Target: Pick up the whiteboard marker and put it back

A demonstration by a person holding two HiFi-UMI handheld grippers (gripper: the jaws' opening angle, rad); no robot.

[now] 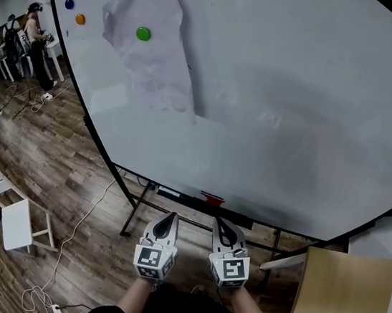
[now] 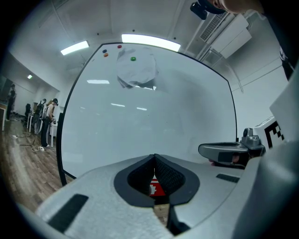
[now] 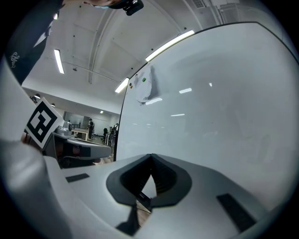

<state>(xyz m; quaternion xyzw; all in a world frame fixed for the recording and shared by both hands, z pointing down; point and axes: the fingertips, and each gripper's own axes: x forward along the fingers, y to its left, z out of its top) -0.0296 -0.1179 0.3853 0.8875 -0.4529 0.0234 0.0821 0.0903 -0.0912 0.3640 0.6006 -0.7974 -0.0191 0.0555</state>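
Left tongs (image 1: 170, 218) and right tongs (image 1: 220, 223) are both pressed together with nothing in them, held low and apart from the whiteboard (image 1: 284, 92). A small red item (image 1: 212, 198) lies on the tray (image 1: 176, 196); I can't tell if it's the whiteboard marker. Nothing looks started, so pick-up and return are both left.

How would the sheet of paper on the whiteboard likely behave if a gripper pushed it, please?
The sheet of paper looks creased and thin, so it would probably buckle rather than slide. Only the green magnet seems to pin it, so it may swing around that point.
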